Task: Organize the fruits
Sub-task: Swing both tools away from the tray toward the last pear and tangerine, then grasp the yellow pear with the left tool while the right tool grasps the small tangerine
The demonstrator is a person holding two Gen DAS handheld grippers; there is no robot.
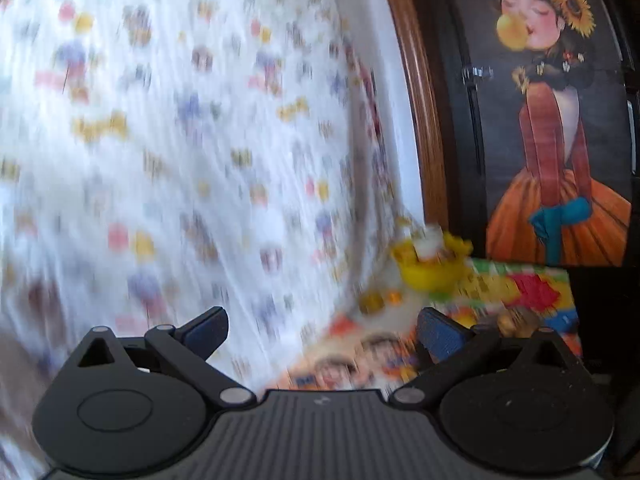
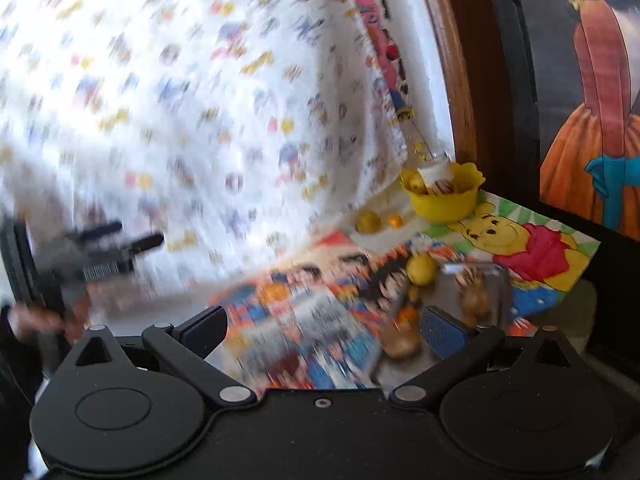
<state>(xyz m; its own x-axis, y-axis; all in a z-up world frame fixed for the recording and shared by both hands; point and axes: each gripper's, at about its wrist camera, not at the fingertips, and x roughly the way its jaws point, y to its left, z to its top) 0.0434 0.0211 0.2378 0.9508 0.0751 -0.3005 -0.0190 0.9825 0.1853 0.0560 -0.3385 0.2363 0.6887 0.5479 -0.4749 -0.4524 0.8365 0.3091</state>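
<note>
A: Start at the left of the right wrist view. What's there?

B: The left gripper (image 2: 120, 236), blurred, in front of the patterned cloth (image 2: 180, 100); its fingers stand apart with nothing between them. The right gripper (image 2: 324, 330) at the bottom is spread wide and empty too.

A: And the fruit?

B: Moving right: a small green fruit (image 2: 368, 222) and an orange one (image 2: 395, 221) lie loose on the cartoon-print surface (image 2: 552, 268), just left of the yellow bowl (image 2: 442, 196). Lower, a lemon (image 2: 421, 269) sits at the edge of a metal tray (image 2: 500, 280).

A: What's in the containers?

B: The bowl holds some yellowish fruit and a white cup; blur hides more. The tray carries brownish pieces (image 2: 476, 300) and a tan one (image 2: 400, 344) near its left edge.

A: How would the lemon handle?

B: I'd judge it firm, light, and apt to roll, with waxy skin. Best gripped across its middle, not the tapered ends.

A: The left wrist view?

B: Its fingers (image 1: 208, 330) are parted and empty; the bowl (image 1: 430, 272) shows right of centre.
</note>
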